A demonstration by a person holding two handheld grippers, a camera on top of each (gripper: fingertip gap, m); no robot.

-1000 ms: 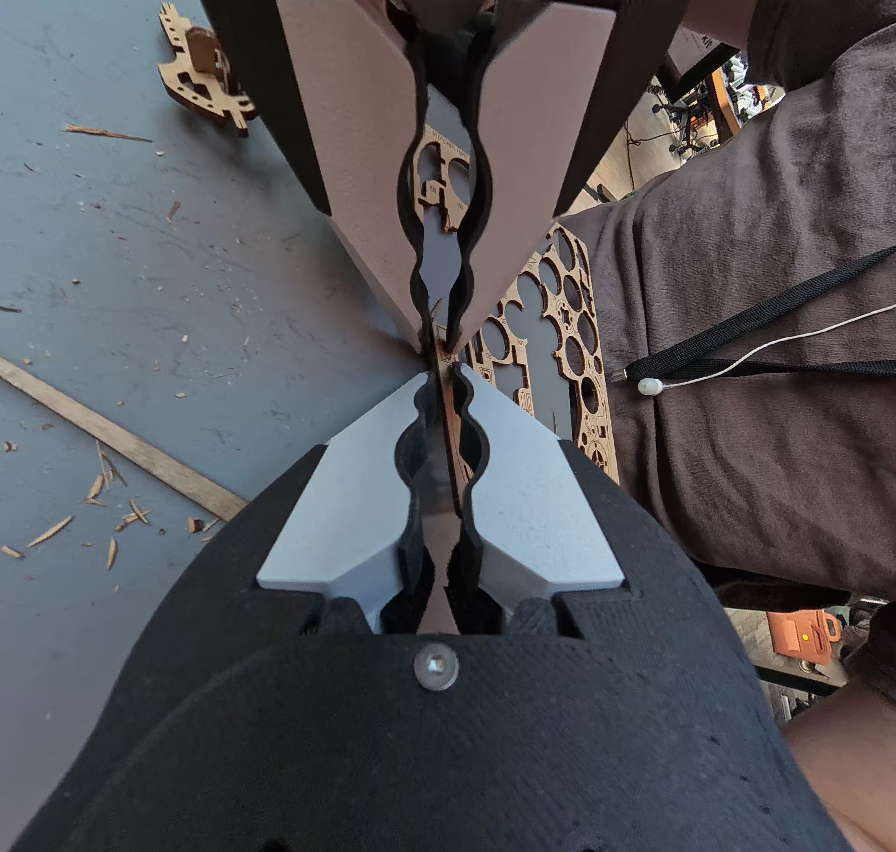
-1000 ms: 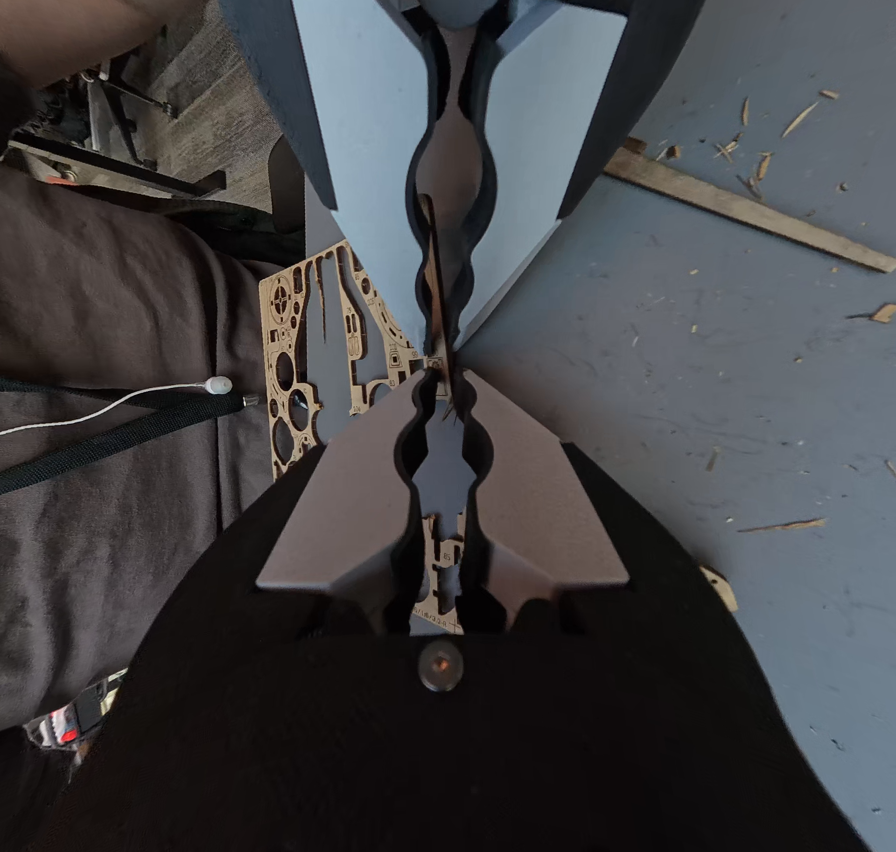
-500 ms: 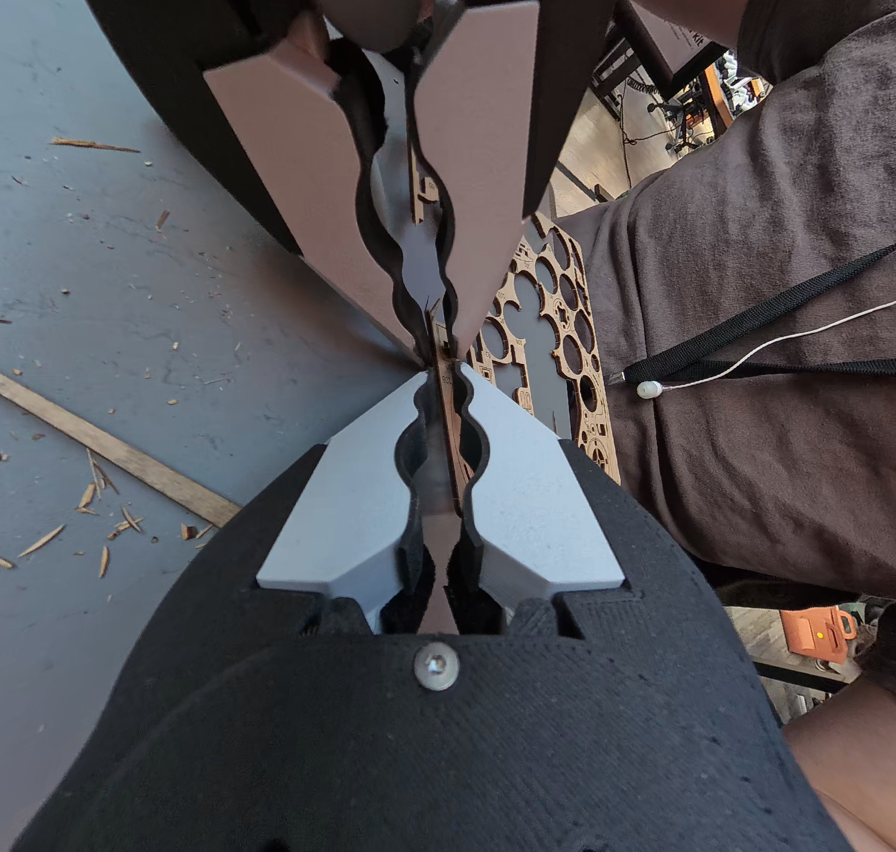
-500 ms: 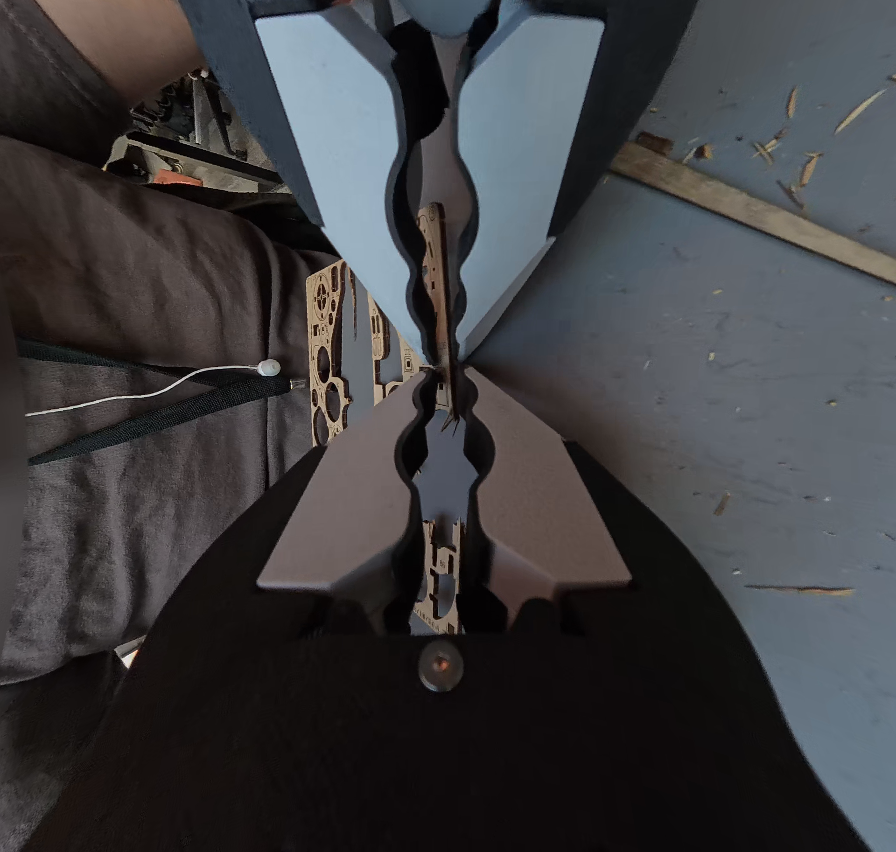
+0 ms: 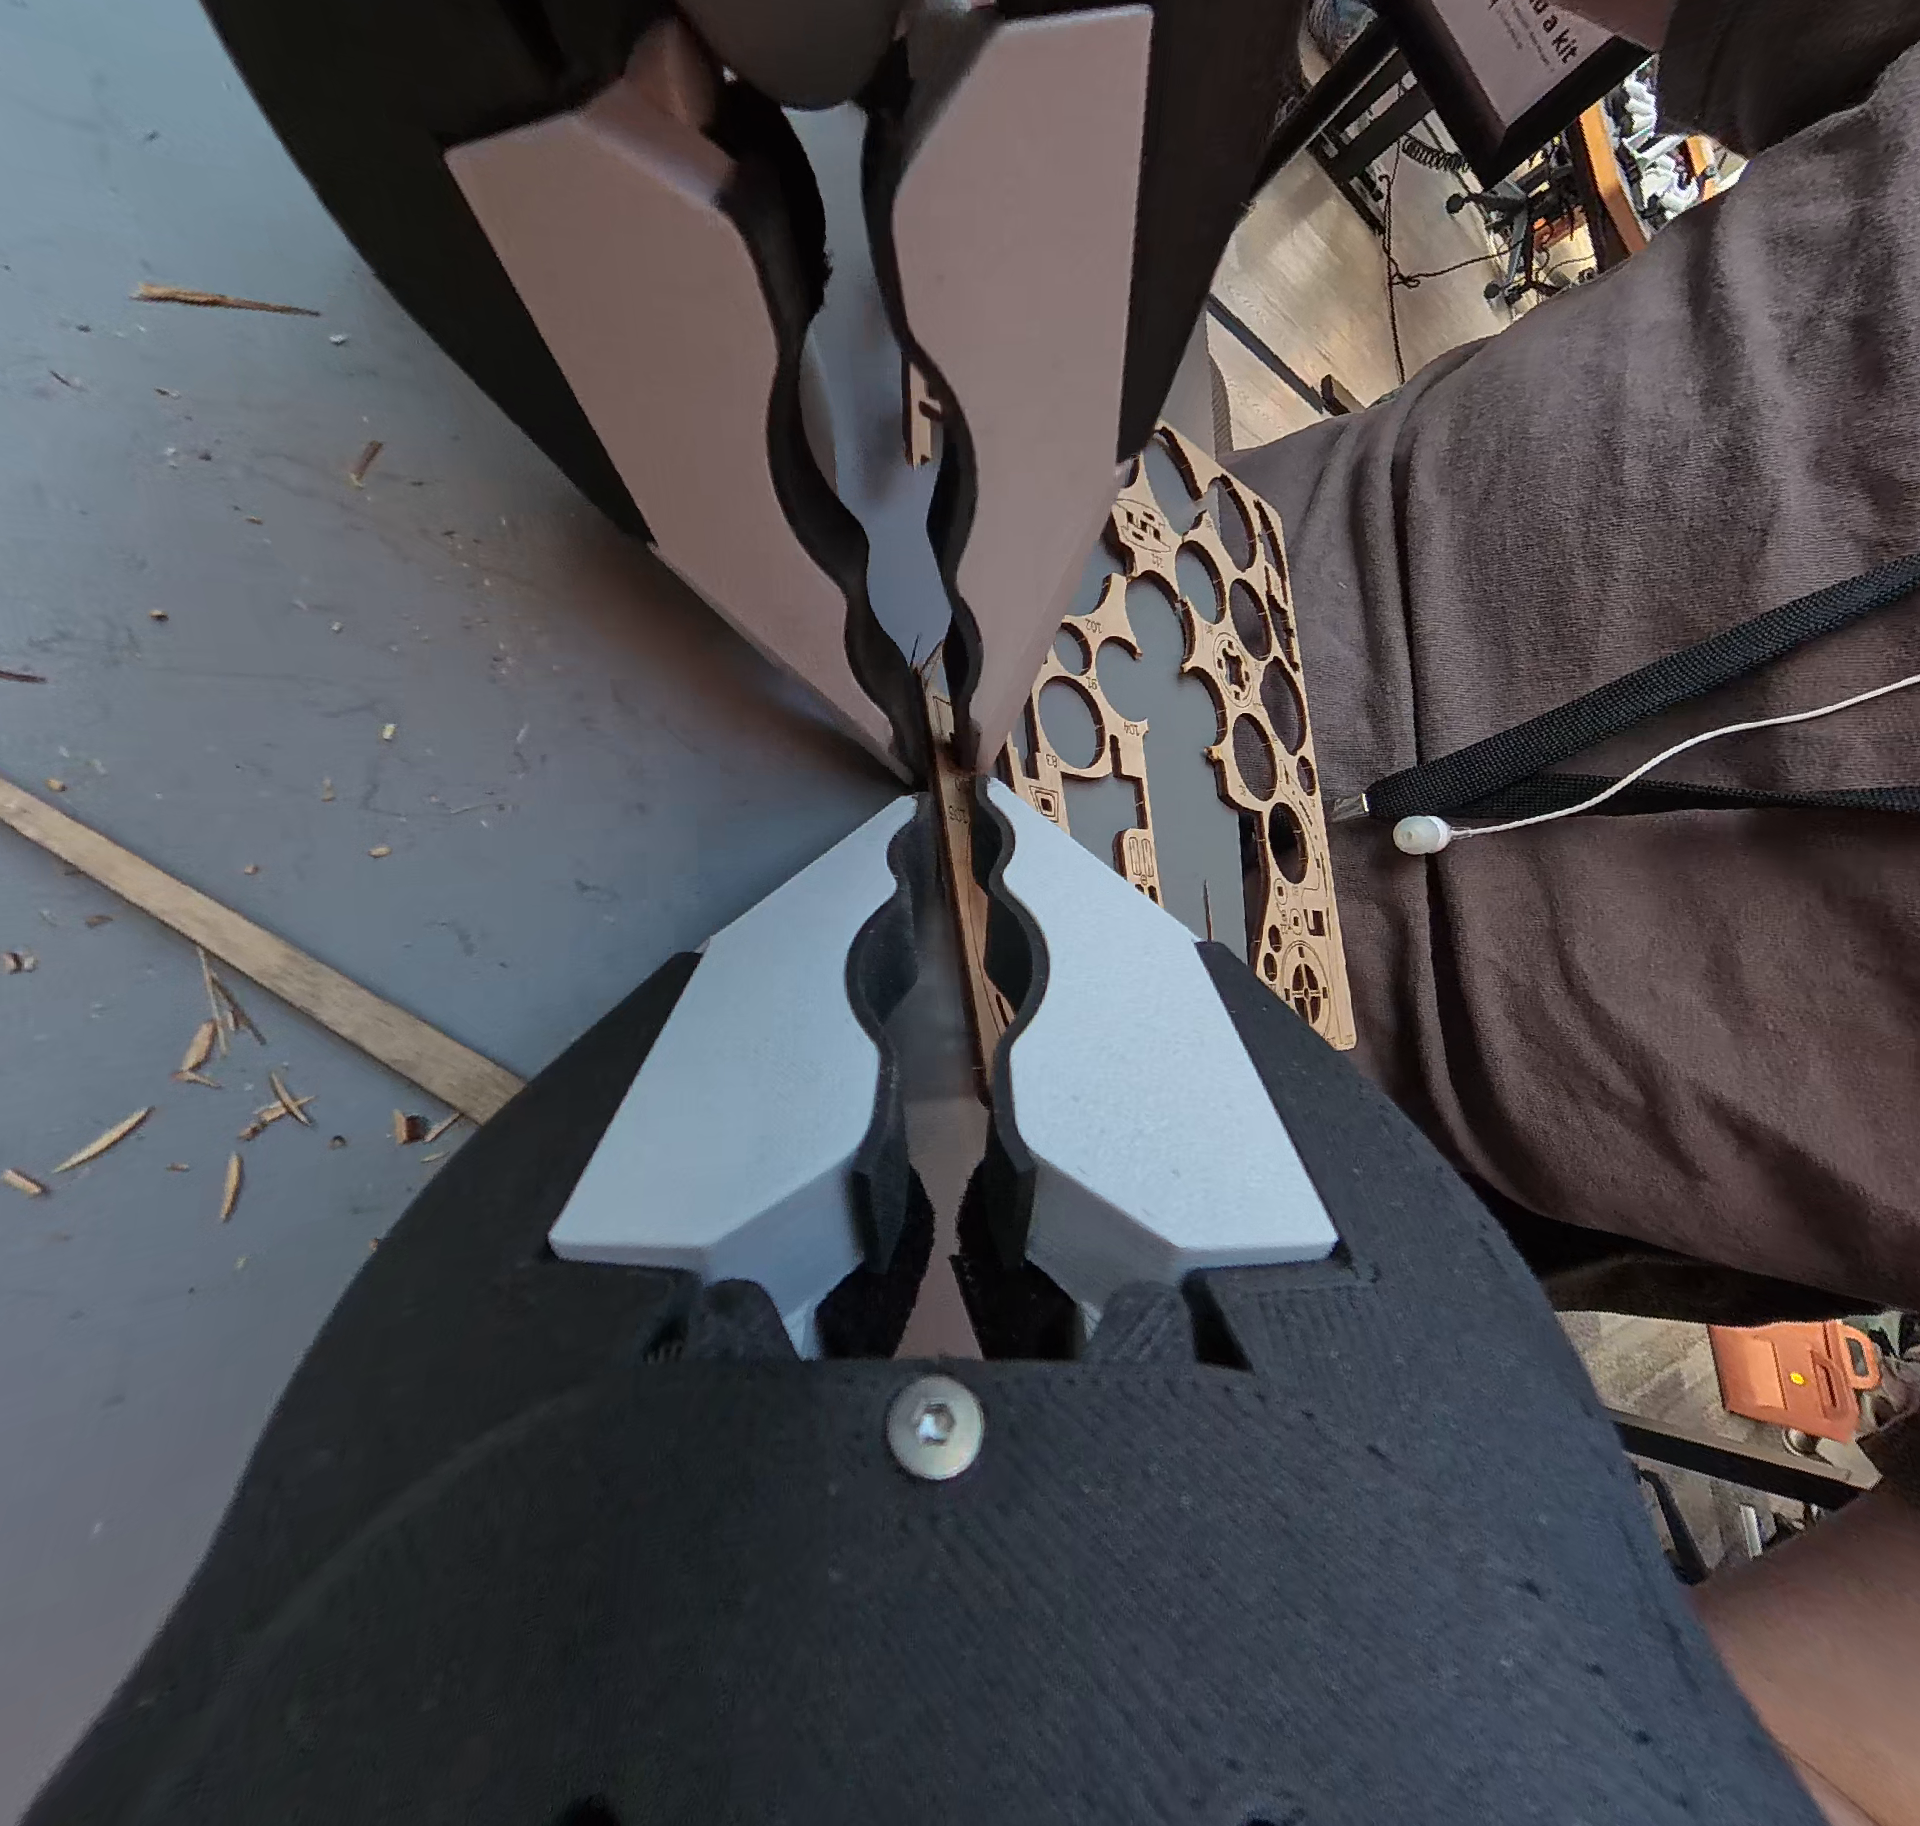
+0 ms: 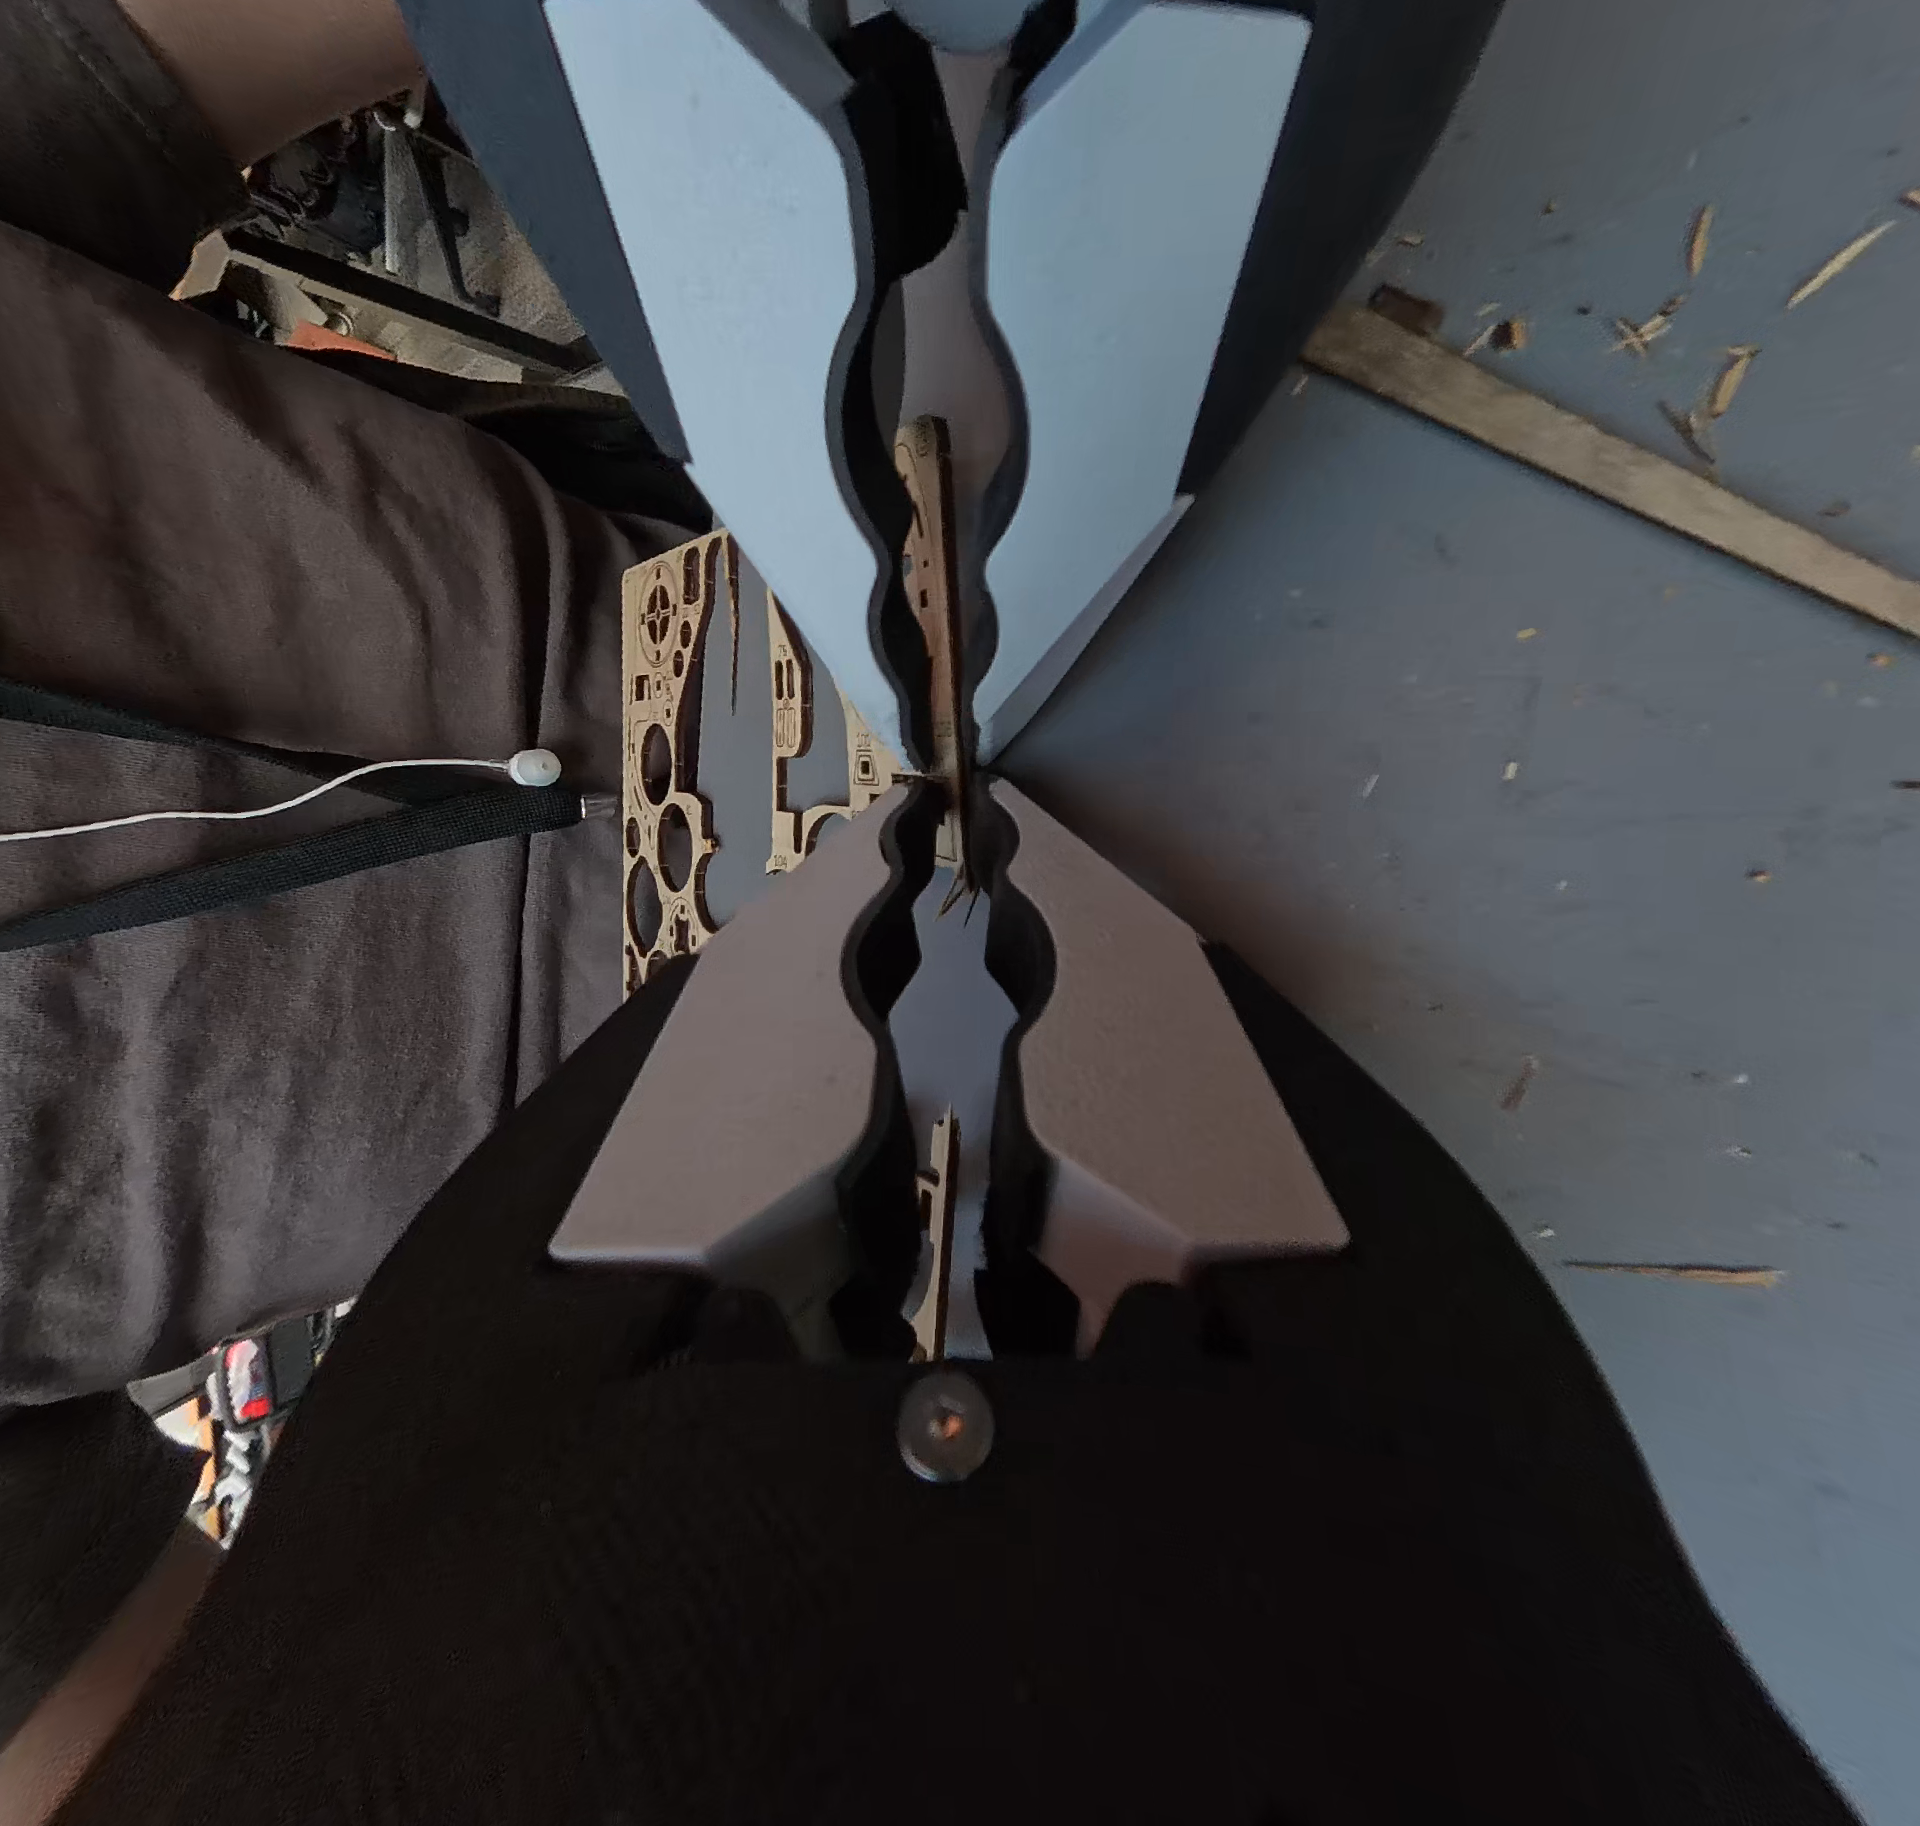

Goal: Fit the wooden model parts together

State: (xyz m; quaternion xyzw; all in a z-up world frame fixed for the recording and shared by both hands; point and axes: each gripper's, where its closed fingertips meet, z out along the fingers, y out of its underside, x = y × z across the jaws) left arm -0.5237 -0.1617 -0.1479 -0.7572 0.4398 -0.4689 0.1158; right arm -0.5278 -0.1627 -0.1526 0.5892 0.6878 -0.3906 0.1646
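My left gripper (image 5: 951, 805), with pale grey fingers, is shut on a thin wooden part (image 5: 964, 903) held edge-on above the grey table (image 5: 364, 633). My right gripper (image 5: 940, 748), with brownish fingers, meets it tip to tip from above. Its tips pinch the far end of the same part. In the right wrist view my right gripper (image 6: 951, 805) is at the bottom and my left gripper (image 6: 940, 753) comes from the top. The wooden part (image 6: 932, 581) runs between the left fingers. Dark splinters stick out at its pinched end.
A laser-cut wooden sheet (image 5: 1299, 966) with many empty cut-outs lies at the table edge beside a person's brown shirt (image 5: 1610, 945); it also shows in the right wrist view (image 6: 655, 623). A long wooden strip (image 5: 260, 955) and scattered splinters (image 5: 208, 1049) lie on the table. The tips of both grippers are at nearly the same place.
The right gripper has tilted over to one side while both stay pinched on the part. Both views have shifted; a small wooden assembly at the far left has left the left wrist view.
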